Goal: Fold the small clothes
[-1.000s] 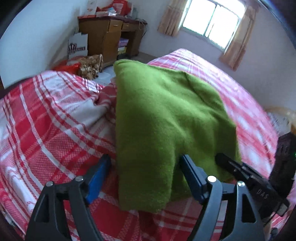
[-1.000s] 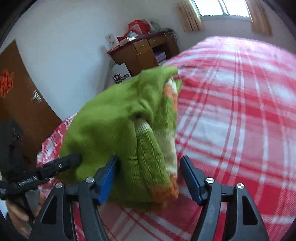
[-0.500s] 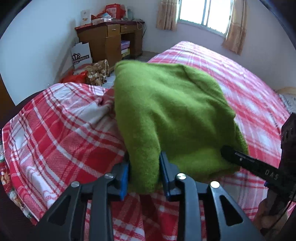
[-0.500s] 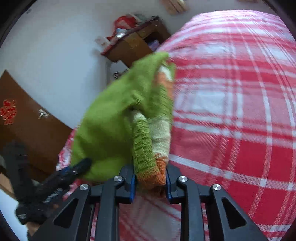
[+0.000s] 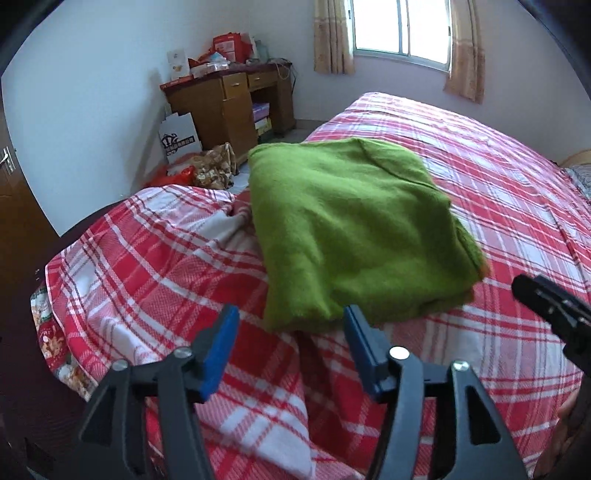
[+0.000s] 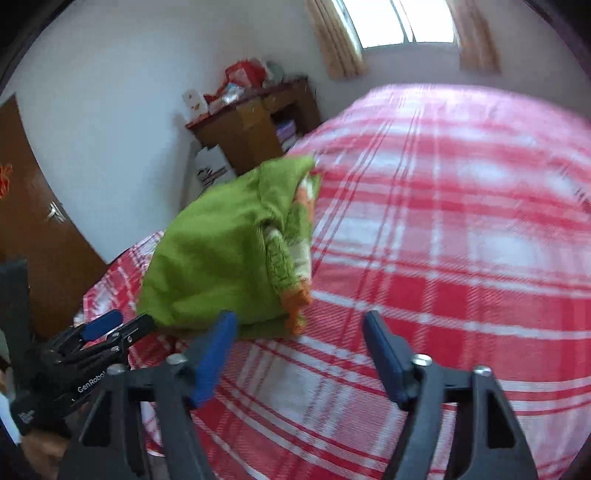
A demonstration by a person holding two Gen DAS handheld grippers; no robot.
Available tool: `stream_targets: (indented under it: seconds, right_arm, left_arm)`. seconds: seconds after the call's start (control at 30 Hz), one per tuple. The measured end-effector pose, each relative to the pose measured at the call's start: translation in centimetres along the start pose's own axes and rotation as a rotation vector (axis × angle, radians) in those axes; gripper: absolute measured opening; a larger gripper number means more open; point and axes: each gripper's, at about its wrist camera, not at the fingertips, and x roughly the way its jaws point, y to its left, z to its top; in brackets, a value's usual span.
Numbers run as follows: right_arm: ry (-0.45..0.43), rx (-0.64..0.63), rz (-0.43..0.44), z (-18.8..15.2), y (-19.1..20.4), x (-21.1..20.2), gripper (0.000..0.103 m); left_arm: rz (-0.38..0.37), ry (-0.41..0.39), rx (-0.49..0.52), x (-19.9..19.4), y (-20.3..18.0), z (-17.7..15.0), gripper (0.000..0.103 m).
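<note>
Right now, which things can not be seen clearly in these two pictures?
- Sweater: its underside and inner folds, hidden by its own top layer in the left view.
- Bedspread: motion-blurred in the right view.
- Desk: items on top too small to read.
- Right gripper: cut off by the left view's edge.

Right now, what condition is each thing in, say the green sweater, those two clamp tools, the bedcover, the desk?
Green sweater: folded into a bundle, lying on the bed, held by nothing.
Left hand-held gripper: open, just short of the sweater's near edge.
Right hand-held gripper: open, empty, near the sweater's striped edge.
Plaid bedcover: spread out, rumpled at the near corner.
Wooden desk: drawers shut, top cluttered.
Window: curtains drawn aside.
</note>
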Motion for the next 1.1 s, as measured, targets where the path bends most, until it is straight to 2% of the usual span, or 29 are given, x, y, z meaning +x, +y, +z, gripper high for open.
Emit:
stream_targets:
  seconds: [0.03, 0.13, 0.23, 0.4, 0.53, 0.73, 0.8, 0.93, 1.03, 1.1]
  right_arm:
    - [-0.016, -0.016, -0.018, -0.2, 0.3, -0.7, 0.073]
    - [-0.029, -0.048, -0.066, -0.3, 1.0, -1.9, 0.073]
    - [-0.039, -0.044, -0.067, -0.7, 1.3, -3.1, 0.073]
    - [0.009, -0.077, -0.094, -1.8, 2.5, -3.6, 0.073]
    - [0.049, -0.095, -0.105, -2.5, 3.3, -4.0, 0.073]
    - [0.048, -0.118, -0.137, -2.7, 4.3, -5.9, 0.073]
    - [0.05, -0.114, -0.142, -2.7, 4.4, -6.5, 0.073]
    - [0.053, -0.112, -0.155, -2.5, 4.9, -7.7, 0.073]
    - [0.045, -0.107, -0.156, -2.3, 5.2, -8.8, 0.073]
    - [0.028, -0.095, -0.146, -2.0, 5.4, -9.7, 0.073]
  left_arm:
    - [0.0, 0.0, 0.002, -0.2, -0.2, -0.3, 0.072]
    - [-0.003, 0.005, 0.03, -0.8, -1.0, -1.3, 0.072]
    - [-0.019, 0.037, 0.038, -0.9, -1.6, -2.2, 0.072]
    - [-0.05, 0.088, 0.034, -1.0, -2.1, -3.6, 0.072]
    - [-0.019, 0.088, 0.039, -1.8, -2.5, -3.8, 0.076]
    - [0.01, 0.02, 0.039, -4.5, -2.8, -3.1, 0.087]
    - [0.005, 0.01, 0.039, -5.2, -2.8, -2.9, 0.088]
    - [0.01, -0.015, 0.055, -6.8, -3.1, -2.3, 0.097]
    - [0.041, -0.082, 0.074, -8.7, -3.4, -1.9, 0.098]
    - [0.049, -0.129, 0.081, -10.1, -3.3, -1.4, 0.103]
